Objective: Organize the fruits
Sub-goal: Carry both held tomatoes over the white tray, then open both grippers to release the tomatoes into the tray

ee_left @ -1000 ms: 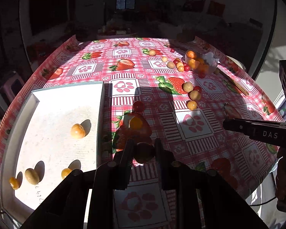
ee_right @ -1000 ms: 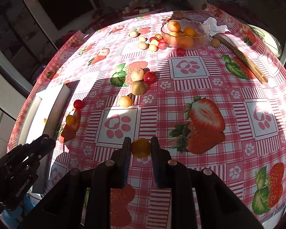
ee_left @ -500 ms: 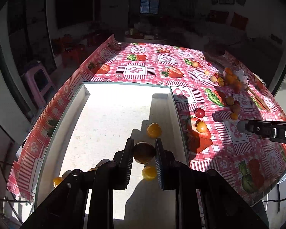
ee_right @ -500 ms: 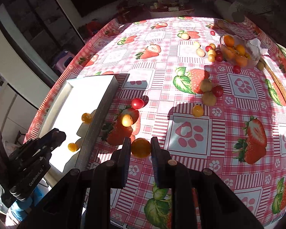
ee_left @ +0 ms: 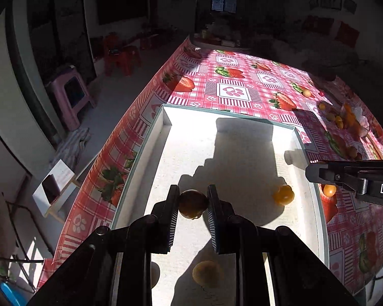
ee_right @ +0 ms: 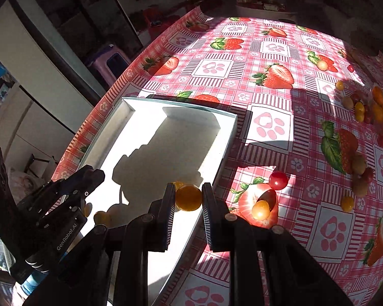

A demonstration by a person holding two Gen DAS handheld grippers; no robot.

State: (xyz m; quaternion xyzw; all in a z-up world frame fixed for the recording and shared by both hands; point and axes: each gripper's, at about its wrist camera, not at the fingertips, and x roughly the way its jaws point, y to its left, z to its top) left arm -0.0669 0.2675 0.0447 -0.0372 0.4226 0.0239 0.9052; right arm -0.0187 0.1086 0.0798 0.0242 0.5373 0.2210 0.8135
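"GenRobot.AI" on the left tool [ee_right: 71, 204]; partial "DA" on the right tool [ee_left: 355, 178].

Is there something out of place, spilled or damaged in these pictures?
Nothing looks damaged or spilled. The only untidy thing is that many fruits lie loose on the tablecloth, for example a red cherry tomato, while the white tray holds only a few. Both grippers carry one fruit each over the tray.

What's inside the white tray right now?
In the white tray: an orange fruit and a yellowish fruit in shadow. The left gripper hides the near end.
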